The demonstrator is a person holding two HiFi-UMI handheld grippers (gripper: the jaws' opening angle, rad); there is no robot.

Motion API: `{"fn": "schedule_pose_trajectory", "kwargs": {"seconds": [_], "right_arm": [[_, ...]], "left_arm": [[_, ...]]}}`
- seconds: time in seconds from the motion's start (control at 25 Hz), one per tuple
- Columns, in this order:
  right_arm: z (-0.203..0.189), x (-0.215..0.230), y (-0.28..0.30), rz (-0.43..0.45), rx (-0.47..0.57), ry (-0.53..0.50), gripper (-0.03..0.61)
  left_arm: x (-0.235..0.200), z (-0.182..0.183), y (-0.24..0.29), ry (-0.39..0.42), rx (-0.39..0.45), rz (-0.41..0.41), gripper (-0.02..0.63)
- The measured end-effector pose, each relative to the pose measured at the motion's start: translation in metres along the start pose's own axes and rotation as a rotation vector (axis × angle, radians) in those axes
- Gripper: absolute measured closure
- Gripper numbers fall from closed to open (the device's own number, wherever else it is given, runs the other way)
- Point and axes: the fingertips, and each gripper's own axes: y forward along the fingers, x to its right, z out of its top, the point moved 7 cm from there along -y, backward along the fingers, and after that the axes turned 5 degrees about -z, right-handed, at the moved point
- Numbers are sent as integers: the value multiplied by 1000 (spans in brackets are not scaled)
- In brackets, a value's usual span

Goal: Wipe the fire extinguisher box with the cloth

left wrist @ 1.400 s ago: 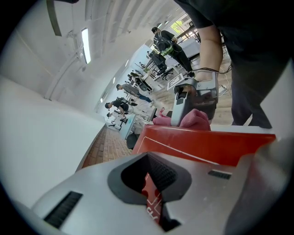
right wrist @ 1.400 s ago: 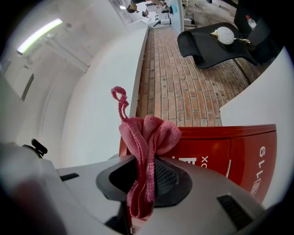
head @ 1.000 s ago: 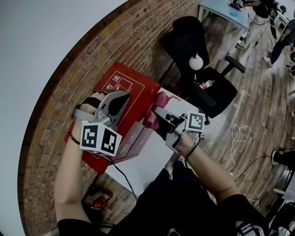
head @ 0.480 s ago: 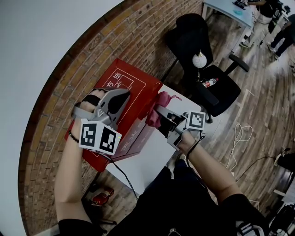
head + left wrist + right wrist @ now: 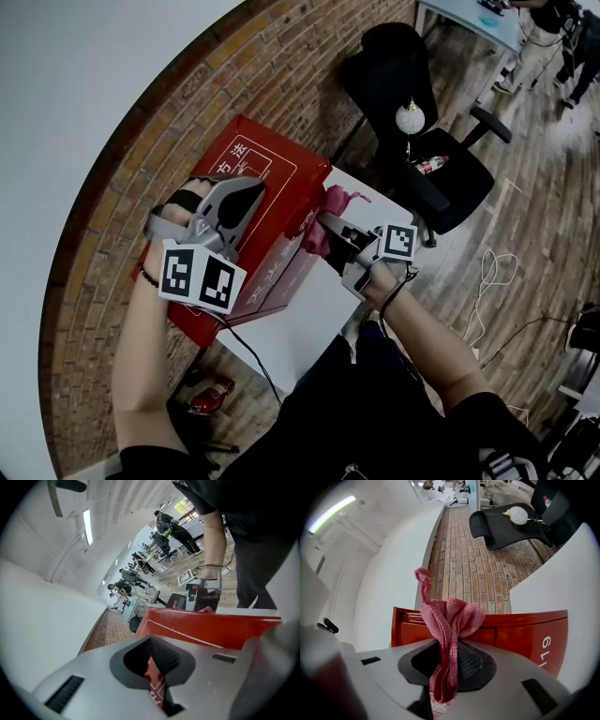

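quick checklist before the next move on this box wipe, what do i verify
1. Cloth clamped in right gripper: ok.
2. Cloth spread flat for wiping: not ok, it is bunched.
3. Cloth touching the box: cannot tell.
4. Left gripper shut and empty: ok.
5. Left gripper over the box top, clear of the cloth: ok.
6. Left gripper pressing on the box: cannot tell.

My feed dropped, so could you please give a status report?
Left gripper shut, over fire extinguisher box. Right gripper shut on pink cloth, at its edge. Nothing blocking.
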Motion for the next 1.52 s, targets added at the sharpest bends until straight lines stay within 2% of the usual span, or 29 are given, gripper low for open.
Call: {"fn": "schedule_pose_trajectory", "kwargs": {"seconds": [0.8, 1.36, 1.52], "right_arm": [[-2, 50, -3, -114, -12, 16, 479], [-5, 73, -7, -141, 0, 59, 478], [-4, 73, -6, -128, -1, 33, 478]], "left_arm": [[0, 0, -1, 0, 0, 0, 583], [0, 0, 0, -1, -1, 0, 583], [0, 1, 0, -2, -2, 1, 583]]}}
